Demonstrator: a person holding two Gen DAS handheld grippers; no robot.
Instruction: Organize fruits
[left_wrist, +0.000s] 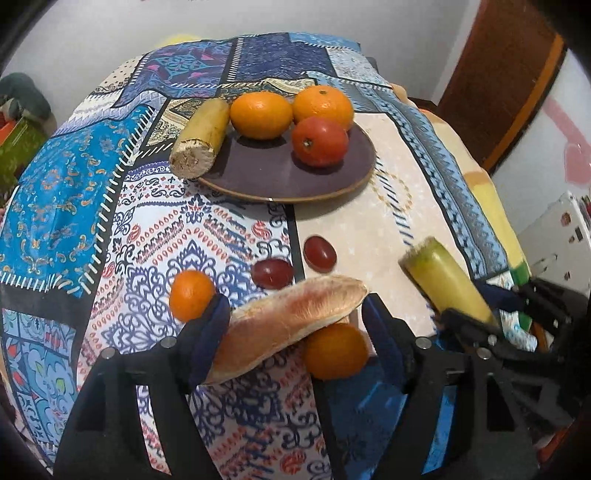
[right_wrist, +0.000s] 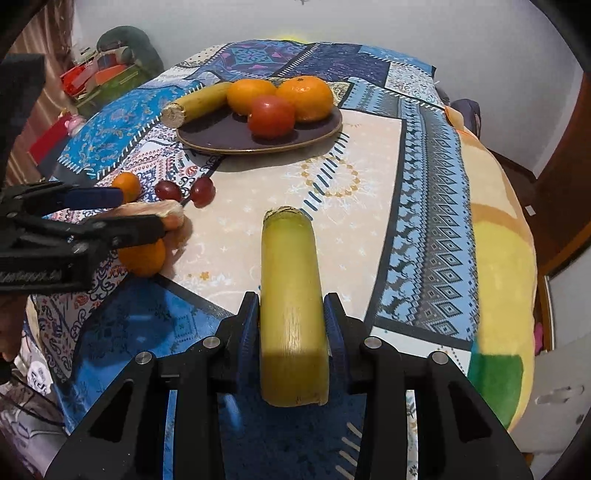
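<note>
A dark plate (left_wrist: 258, 177) (right_wrist: 218, 136) at the far middle holds two oranges (left_wrist: 261, 114), a red tomato (left_wrist: 320, 141) and a yellow cane piece (left_wrist: 201, 139). My left gripper (left_wrist: 295, 306) is shut on a pale pink wedge of fruit (left_wrist: 295, 314), held above the cloth; it also shows in the right wrist view (right_wrist: 147, 212). My right gripper (right_wrist: 291, 306) is shut on a yellow-green cane piece (right_wrist: 290, 291), also seen in the left wrist view (left_wrist: 447, 280). Two small oranges (left_wrist: 192, 294) (left_wrist: 336, 350) and two red grapes (left_wrist: 272, 272) (left_wrist: 320, 253) lie on the cloth.
A patterned blue and cream cloth (left_wrist: 388, 166) covers the rounded table. A yellow blanket (right_wrist: 506, 258) hangs on the right edge. Clutter and a green box (right_wrist: 99, 85) stand at the far left, a wooden door (left_wrist: 498, 81) at the far right.
</note>
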